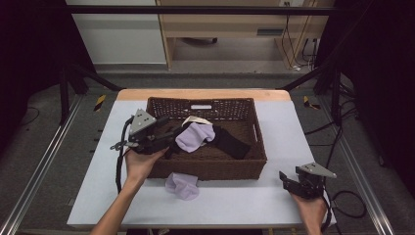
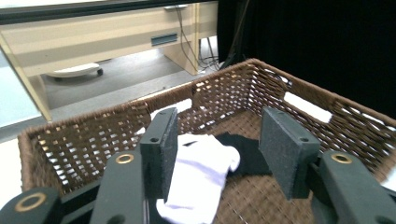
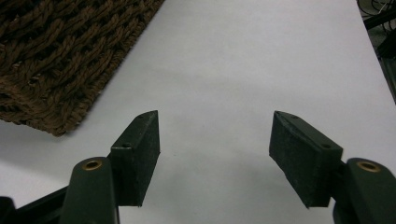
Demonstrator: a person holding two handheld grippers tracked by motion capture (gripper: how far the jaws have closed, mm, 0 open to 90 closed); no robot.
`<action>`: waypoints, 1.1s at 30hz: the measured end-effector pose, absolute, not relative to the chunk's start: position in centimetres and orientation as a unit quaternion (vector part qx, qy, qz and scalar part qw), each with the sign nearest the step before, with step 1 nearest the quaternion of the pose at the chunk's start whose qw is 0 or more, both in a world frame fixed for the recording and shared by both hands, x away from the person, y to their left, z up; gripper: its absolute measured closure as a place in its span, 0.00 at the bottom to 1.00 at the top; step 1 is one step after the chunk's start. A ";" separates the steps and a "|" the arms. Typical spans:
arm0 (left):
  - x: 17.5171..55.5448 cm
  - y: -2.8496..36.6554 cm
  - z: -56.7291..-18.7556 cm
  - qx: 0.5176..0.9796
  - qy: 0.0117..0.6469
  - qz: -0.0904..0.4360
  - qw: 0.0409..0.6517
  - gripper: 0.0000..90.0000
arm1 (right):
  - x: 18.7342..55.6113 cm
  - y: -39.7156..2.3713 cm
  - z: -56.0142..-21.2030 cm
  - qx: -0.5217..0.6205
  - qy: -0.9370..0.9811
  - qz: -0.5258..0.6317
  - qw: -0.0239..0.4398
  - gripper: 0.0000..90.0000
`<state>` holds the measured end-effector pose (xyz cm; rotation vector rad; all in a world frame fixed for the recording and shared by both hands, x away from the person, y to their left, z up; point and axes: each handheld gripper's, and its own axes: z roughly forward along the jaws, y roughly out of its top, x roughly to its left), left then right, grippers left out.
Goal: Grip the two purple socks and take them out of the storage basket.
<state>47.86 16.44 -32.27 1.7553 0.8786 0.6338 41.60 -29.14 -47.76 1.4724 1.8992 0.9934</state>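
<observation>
The black sock [image 1: 231,142] is lying partly hidden under the pale sock [image 1: 195,136]; in the left gripper view, that gripper's jaws are covering part of both, and the basket [image 2: 70,140] is running off the frame.

Left hand-held gripper [image 1: 169,139] raised, jaws apart and seemingly empty; right hand-held gripper [image 1: 286,180] low, jaws wide.

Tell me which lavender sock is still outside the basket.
The crumpled lavender sock on the white table, just in front of the basket's near wall. The other lavender sock lies inside the basket, beside a black sock.
</observation>
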 end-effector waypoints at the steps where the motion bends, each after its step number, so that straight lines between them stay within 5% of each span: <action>1: 48.3 16.1 -32.2 0.731 0.365 0.268 0.510 0.51 | 41.6 -29.1 -47.8 0.545 0.704 0.368 0.267 0.38; 16: 55.1 13.5 -32.4 0.727 0.396 0.279 0.486 0.50 | 41.9 -29.1 -47.8 0.542 0.707 0.368 0.267 0.38; 33: 59.2 10.9 -37.3 0.759 0.429 0.257 0.418 0.46 | 42.0 -28.9 -47.9 0.540 0.710 0.367 0.263 0.38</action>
